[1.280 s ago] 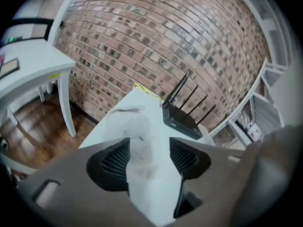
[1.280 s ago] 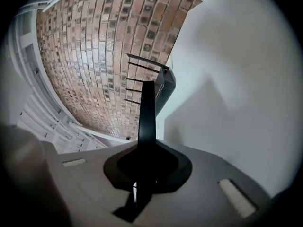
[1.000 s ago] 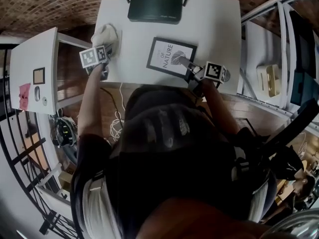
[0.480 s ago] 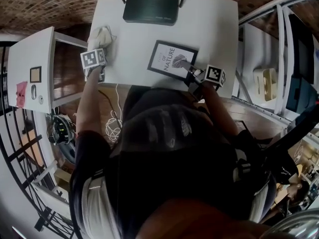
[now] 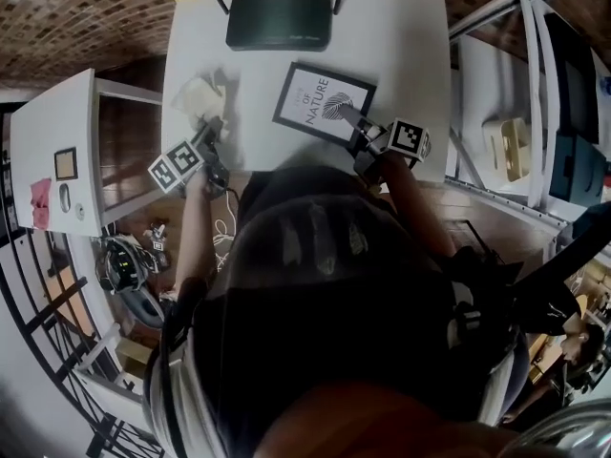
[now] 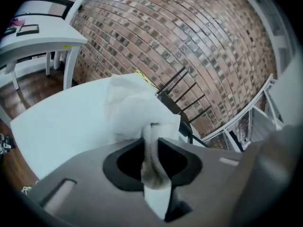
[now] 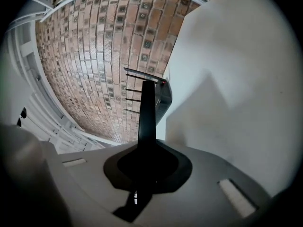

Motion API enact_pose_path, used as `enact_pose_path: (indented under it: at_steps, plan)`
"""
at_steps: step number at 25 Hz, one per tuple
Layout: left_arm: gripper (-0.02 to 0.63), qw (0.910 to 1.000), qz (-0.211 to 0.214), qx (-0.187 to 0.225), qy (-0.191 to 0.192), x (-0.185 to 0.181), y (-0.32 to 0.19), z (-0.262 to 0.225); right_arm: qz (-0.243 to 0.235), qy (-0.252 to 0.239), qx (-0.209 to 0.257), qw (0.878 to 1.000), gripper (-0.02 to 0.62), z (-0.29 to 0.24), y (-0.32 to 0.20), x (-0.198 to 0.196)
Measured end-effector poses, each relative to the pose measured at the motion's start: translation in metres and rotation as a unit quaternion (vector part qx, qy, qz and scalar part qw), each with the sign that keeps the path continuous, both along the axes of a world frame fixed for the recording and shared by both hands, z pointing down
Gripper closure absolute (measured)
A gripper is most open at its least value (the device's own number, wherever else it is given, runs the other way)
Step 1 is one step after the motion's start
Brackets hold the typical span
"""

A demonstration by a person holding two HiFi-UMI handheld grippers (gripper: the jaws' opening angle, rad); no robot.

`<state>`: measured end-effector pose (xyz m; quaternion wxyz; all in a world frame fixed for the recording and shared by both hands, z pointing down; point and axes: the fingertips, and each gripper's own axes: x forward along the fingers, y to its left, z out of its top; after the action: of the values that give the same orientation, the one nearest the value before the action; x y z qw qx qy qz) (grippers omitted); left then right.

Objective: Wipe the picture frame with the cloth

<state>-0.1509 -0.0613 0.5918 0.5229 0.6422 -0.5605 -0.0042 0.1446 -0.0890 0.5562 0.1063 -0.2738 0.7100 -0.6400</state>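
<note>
Picture frame sits on the white surface just in front of the router. Its near right corner is nipped in the right claw, whose jaws are closed tight on the thin dark edge. In front of the router's left end, the left claw has just been closing and pinches a fold of the white cloth, with the rest heaped on the surface beyond the tips. Whether the frame lies quite flat or is tipped up slightly is hard to tell. The step in hand appears to be bringing the cloth across to the frame. Done well, that means a firm pinch with the loose bulk leading, so fabric rather than claw tips meets the glass. The cloth should pass clear of the router's antennas while the right claw steadies the frame against sliding.
</note>
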Motion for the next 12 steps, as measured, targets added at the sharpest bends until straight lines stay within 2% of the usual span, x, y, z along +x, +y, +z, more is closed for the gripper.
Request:
enact_pose_path:
  at_steps: [6,12]
  plan:
    - [0.515,0.9957,0.066,0.046,-0.045,0.038,-0.019,-0.027,0.024,0.043,0.007,0.999,0.588,0.001,-0.013,-0.004]
    - [0.515,0.9867,0.146,0.054,-0.048,0.079,-0.030,-0.029,0.014,0.063,0.032,0.997,0.588,-0.007,-0.019,-0.030]
